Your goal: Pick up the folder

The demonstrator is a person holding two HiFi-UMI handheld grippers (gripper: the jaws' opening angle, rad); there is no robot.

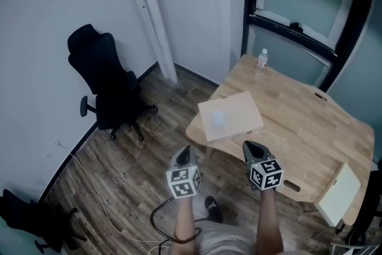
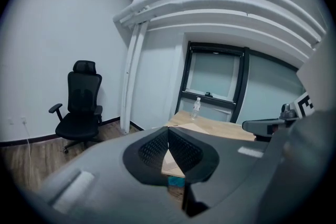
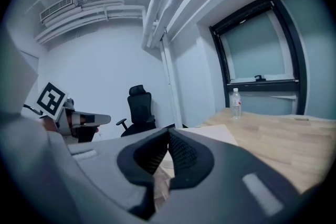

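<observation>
A pale tan folder lies flat on the near-left corner of the light wooden table. My left gripper hangs over the floor just short of that corner, jaws shut and empty. To its right my right gripper hovers at the table's front edge, also shut on nothing. The left gripper view shows its jaw tips pressed together, the folder beyond them. In the right gripper view the shut tips point at the folder on the table.
A clear water bottle stands at the table's far corner. A black office chair sits by the left wall. A white pipe runs down the wall. A pale board leans at the table's right end. Cables trail over the wood floor.
</observation>
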